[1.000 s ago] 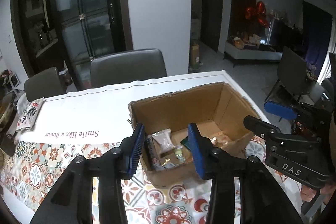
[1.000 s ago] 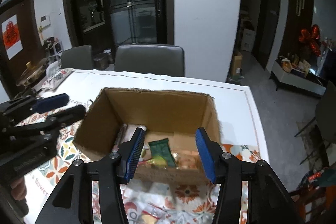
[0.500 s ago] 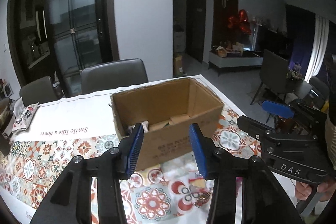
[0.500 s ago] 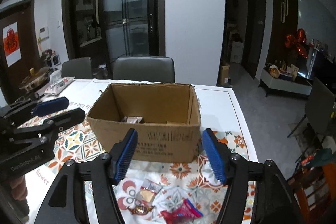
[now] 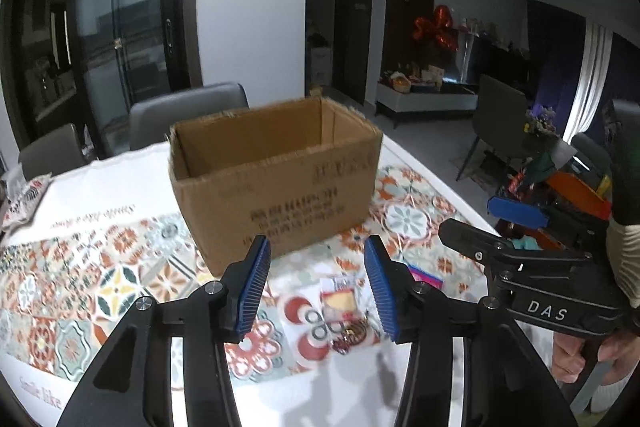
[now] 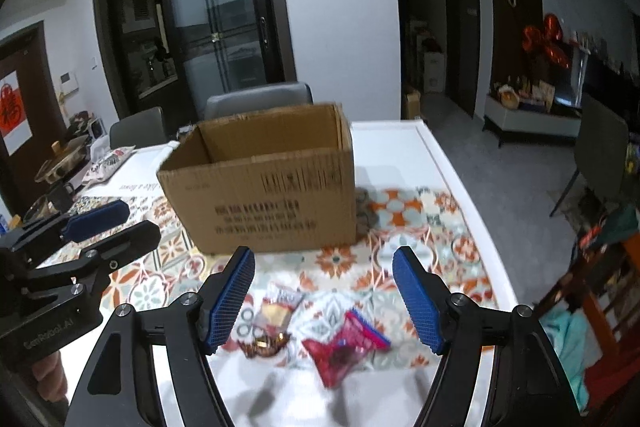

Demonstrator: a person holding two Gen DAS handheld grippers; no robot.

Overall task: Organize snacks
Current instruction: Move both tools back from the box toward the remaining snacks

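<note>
A white table (image 6: 404, 147) with a patterned floral cloth (image 6: 424, 227) fills the dining room foreground. An open cardboard box (image 6: 272, 187) stands on it at 12 o'clock from both grippers. The left gripper (image 5: 316, 285) and right gripper (image 6: 324, 297) hover above the cloth, each with jaws spread wide and holding nothing. On the cloth nearer than the box lie loose snacks: a red packet (image 6: 340, 347) at 6 o'clock from the box, a clear yellow-filled packet (image 6: 276, 311) just to its 9 o'clock, and a small dark wrapped sweet (image 6: 264, 343) beside them.
</note>
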